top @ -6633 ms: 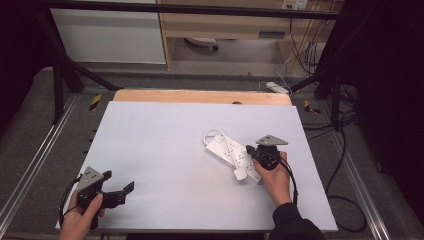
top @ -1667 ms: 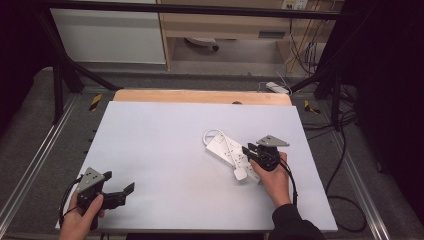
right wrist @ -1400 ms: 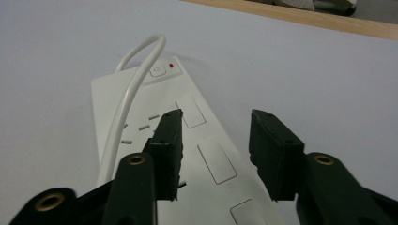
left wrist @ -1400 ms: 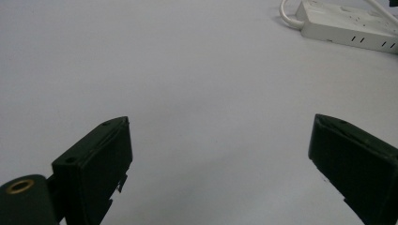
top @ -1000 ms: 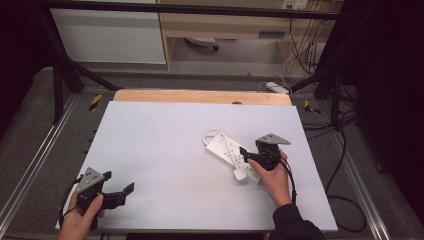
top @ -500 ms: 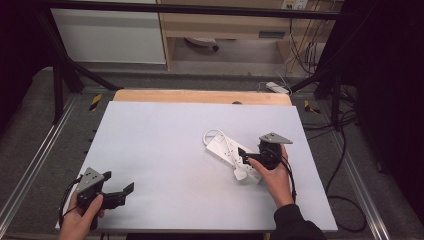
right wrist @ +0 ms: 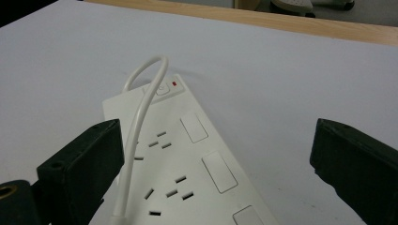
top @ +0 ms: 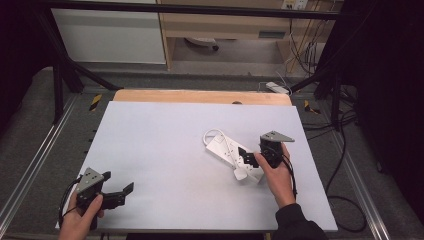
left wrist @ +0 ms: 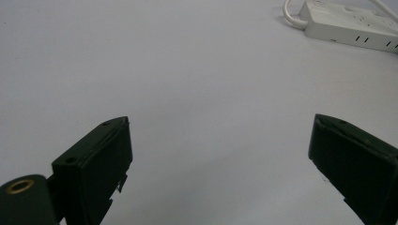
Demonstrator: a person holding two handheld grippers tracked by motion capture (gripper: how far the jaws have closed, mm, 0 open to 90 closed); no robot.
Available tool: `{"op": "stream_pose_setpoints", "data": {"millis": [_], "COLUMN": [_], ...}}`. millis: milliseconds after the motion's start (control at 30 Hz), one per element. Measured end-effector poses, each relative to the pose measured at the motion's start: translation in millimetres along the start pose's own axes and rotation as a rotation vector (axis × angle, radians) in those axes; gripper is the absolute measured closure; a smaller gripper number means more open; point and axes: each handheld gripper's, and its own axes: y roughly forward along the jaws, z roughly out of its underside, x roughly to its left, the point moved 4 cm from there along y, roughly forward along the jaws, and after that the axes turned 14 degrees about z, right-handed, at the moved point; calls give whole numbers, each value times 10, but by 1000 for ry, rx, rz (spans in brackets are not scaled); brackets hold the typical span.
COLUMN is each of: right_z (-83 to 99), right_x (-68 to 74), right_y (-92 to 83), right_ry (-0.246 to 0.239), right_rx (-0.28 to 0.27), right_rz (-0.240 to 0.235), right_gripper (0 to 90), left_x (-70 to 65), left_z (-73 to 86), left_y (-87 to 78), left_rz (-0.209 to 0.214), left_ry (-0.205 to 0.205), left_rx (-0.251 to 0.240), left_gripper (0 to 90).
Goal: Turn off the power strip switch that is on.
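White plastic marks the power strip [top: 231,153], which lies flat on the pale table [top: 165,135], right of its middle and slanted, with its white cable [right wrist: 141,110] looped from the switch end back along the body. The right gripper [top: 254,156] is held just over the strip's near end; in the right gripper view its jaws are spread wide with nothing between them, and the sockets and the cable are seen beneath. What looks like the cable's plug [top: 240,173] lies just beside that near end, though it is too small to be told with certainty. The left gripper [top: 120,192] is kept well apart from the strip, at the near left corner of the table, jaws likewise spread and empty. The step in hand is judged to be the approach for a grasp. For the next move, the right gripper would need to be lowered and closed on the cable or plug.
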Motion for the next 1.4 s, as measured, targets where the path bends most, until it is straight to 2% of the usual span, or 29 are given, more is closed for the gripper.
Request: {"op": "stream_pose_setpoints", "data": {"millis": [200,367,500,633,900,1400], "right_z": [-75,-156,-224,-309,-455,-487], "right_x": [-8,-28,-58,-95,-146,-270], "right_y": [-55,-121,-161,-190,-274,-446], "right_ry": [-9,3,3,-10,-19,-11], "right_rx": [6,-9,-19,-43,-54,-85], "right_rz": [-14,-28,-22,4,3,19], "right_gripper": [44,45,45,58,41,52], "left_x": [8,5,6,2,-22,-32], "left_z": [11,20,20,22,19,28], "left_y": [-14,-5,-18,-17,-19,-16], "left_rz": [-6,-6,-3,-1,8,11], "left_ry": [-8,-8,-14,-18,-4,-2], "left_rx": [-1,7,0,0,1,8], "left_gripper": [67,67,67,67,67,66]}}
